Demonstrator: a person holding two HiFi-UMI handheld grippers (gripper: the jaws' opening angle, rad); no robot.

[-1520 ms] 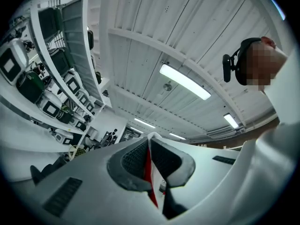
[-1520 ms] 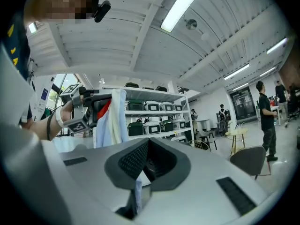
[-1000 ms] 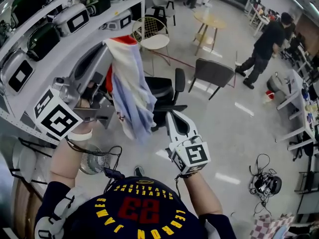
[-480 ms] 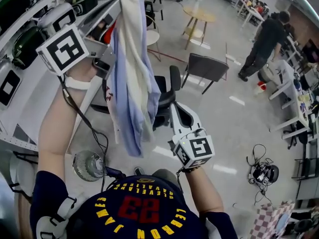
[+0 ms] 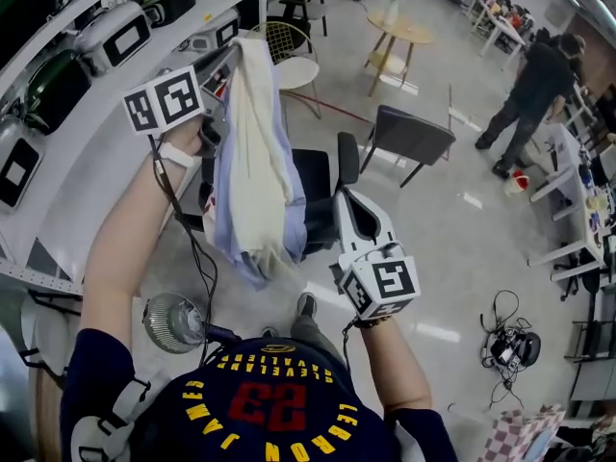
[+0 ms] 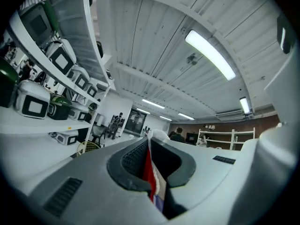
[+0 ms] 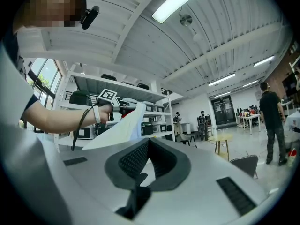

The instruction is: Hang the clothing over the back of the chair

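My left gripper (image 5: 231, 65) jaws clench the clothing (image 5: 255, 162) by its top, and it hangs lengthwise down by the chair (image 5: 322, 191). Only the left gripper view shows its red edge pinched. My right gripper (image 5: 346, 202) jaws are closed on nothing.

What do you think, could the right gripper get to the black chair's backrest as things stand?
Probably yes. The right gripper is empty and points toward the backrest with open air between. The clothing hangs from the left gripper off to one side, not across that path.
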